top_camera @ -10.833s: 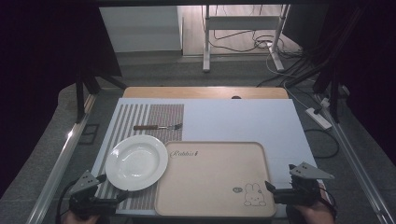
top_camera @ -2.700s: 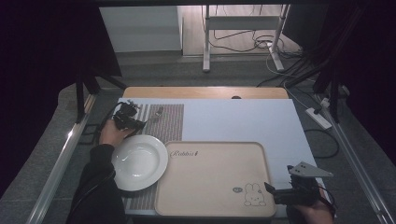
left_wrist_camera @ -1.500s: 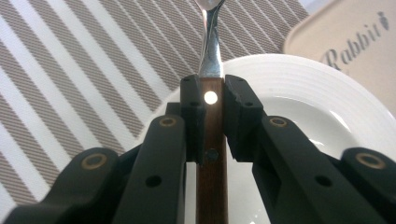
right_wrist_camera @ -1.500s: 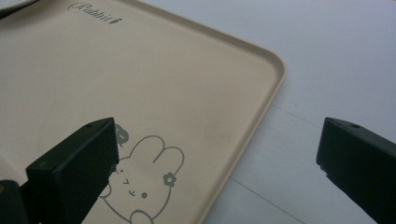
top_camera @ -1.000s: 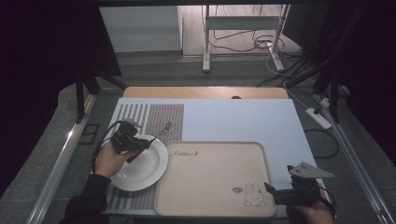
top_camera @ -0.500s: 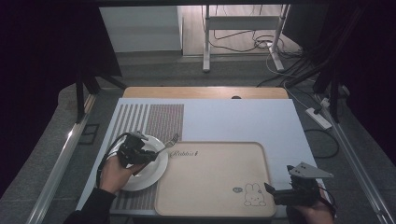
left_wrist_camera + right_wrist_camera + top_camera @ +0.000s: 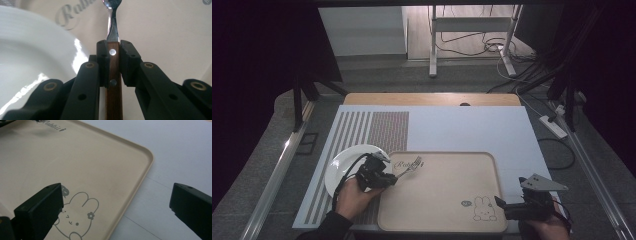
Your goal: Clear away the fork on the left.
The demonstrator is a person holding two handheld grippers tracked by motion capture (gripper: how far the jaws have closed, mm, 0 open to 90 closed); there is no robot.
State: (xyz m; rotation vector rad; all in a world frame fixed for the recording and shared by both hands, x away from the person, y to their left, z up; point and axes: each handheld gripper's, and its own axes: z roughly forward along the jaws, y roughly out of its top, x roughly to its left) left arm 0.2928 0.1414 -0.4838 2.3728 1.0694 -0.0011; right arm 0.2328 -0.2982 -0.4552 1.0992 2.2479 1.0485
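A fork [image 7: 411,166] with a brown wooden handle and steel tines is clamped in my left gripper [image 7: 390,176], which is shut on the handle. The tines hang over the upper left of the beige rabbit tray [image 7: 447,200], near its "Rabbit" lettering. In the left gripper view the fork [image 7: 111,22] runs straight up from the gripper [image 7: 114,50], with the tray [image 7: 162,32] beneath and the white plate [image 7: 30,57] at the left. The plate [image 7: 341,164] lies just left of the tray. My right gripper [image 7: 500,203] stands open by the tray's near right corner; the right gripper view shows the gripper [image 7: 116,200] wide open above the tray [image 7: 75,162].
A striped placemat [image 7: 362,131] lies at the back left under the plate. The pale mat [image 7: 472,127] covers the rest of the table, with a wooden edge [image 7: 432,99] behind it. A power strip [image 7: 553,126] and cables lie on the floor at the right.
My left gripper has carried the fork from the striped placemat, past the plate, to the tray's upper left. The right gripper has stayed where it was.
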